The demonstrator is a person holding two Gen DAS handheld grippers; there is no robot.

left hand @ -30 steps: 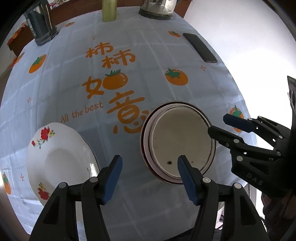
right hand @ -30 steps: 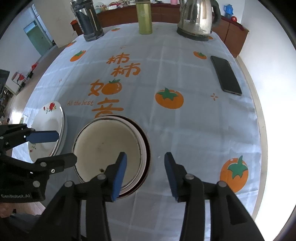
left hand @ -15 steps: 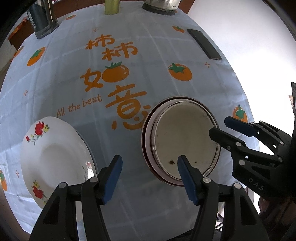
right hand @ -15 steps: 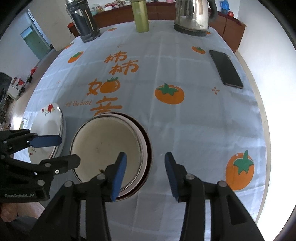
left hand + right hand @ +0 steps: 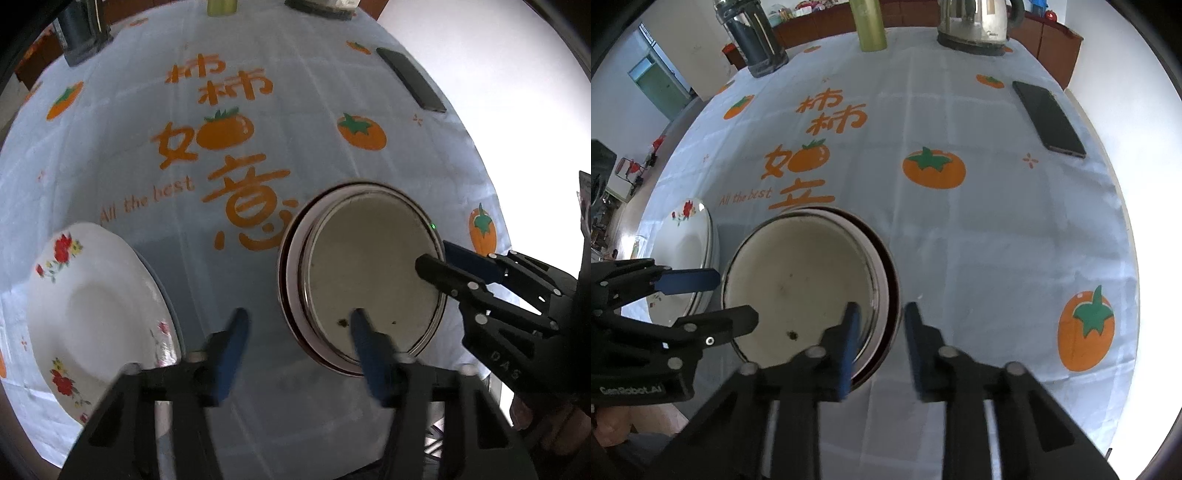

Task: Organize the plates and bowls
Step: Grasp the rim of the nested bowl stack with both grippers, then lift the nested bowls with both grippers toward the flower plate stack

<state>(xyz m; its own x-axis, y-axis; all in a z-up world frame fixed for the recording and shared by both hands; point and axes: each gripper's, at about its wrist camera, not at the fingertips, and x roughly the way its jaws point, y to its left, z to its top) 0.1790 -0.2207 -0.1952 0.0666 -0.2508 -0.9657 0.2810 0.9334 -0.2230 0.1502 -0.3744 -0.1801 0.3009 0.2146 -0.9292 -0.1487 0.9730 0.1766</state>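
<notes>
Your left hand-held gripper (image 5: pixel 295 345) hovers low over the near edge of the surface (image 5: pixel 997 229) with its fingers spread wide and nothing between them; one blue pad (image 5: pixel 364 341) sits over the near rim of the bowl stack (image 5: pixel 362 273), the other over bare cloth between the stack and the flowered plate (image 5: pixel 99 314). Your right hand-held gripper (image 5: pixel 881 339) is also spread and empty, and it straddles the right-hand rim of that stack: one pad (image 5: pixel 849 339) lies over the pale inner bowl, the other outside the dark outer rim. That straddle looks chosen so a squeeze would catch the wall of the nested dishes, though it is hard to say whether the pads are already down at rim level. The stack, a cream bowl nested in a dark-rimmed dish, sits near the front edge on the persimmon-print tablecloth (image 5: pixel 934 170), and the flowered plate rests just to its left, apart from it. Both pieces being close to you and side by side suggests that one is meant to go onto the other. The phone (image 5: pixel 1049 118), the kettle (image 5: pixel 975 26), the green bottle (image 5: pixel 868 26) and the dark jar (image 5: pixel 753 37) stand well away at the far side, so they should not hinder a lift. Watch the nested rims: pinching only the inner bowl could leave the outer dish behind.
</notes>
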